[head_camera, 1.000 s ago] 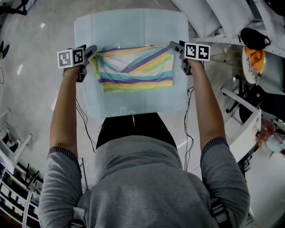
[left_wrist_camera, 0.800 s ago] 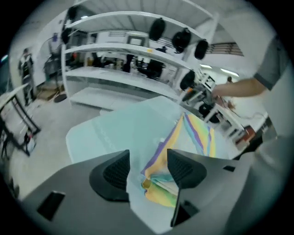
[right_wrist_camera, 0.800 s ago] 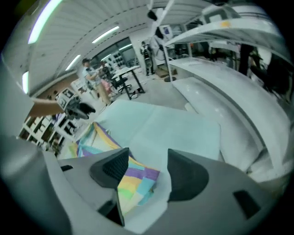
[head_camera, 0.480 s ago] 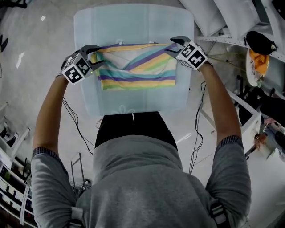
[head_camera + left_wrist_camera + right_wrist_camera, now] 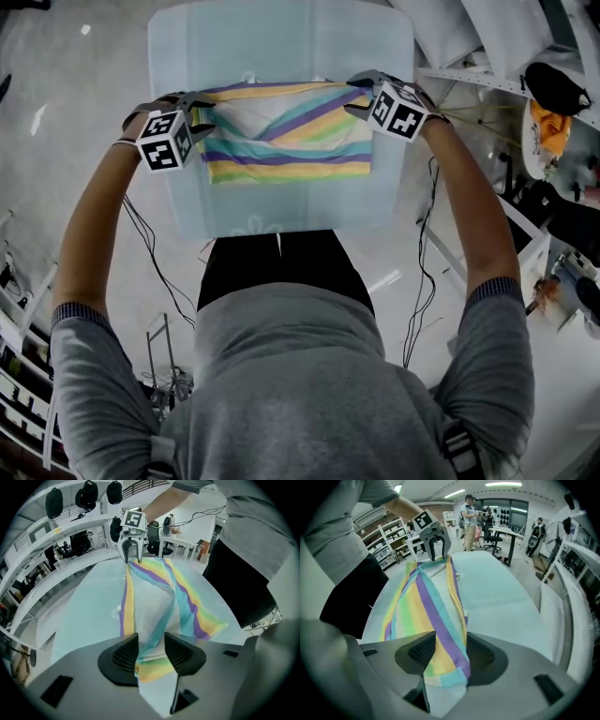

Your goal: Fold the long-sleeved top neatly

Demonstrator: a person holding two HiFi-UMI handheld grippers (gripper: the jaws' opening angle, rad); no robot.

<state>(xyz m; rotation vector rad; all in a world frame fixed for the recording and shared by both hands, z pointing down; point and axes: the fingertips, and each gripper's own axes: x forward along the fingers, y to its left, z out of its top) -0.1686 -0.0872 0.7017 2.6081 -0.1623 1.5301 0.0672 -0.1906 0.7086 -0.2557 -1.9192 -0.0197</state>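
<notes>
Pale-blue table | white shelves | left claw, right claw just closed onto striped top

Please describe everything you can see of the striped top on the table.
The soft cloth top with yellow, teal, purple and white stripes lies folded into a rectangle on the pale blue table. The left tool and right tool pinch its left and right ends; their jaws have just been closing on it.

- How does that top look?
- Folded to a wide rectangle: diagonal and level stripes, yellow, teal, purple, green, some white.
- And where?
- Middle of the pale table, stretched from 9 to 3 o'clock, both far corners gathered and lifted.
</notes>
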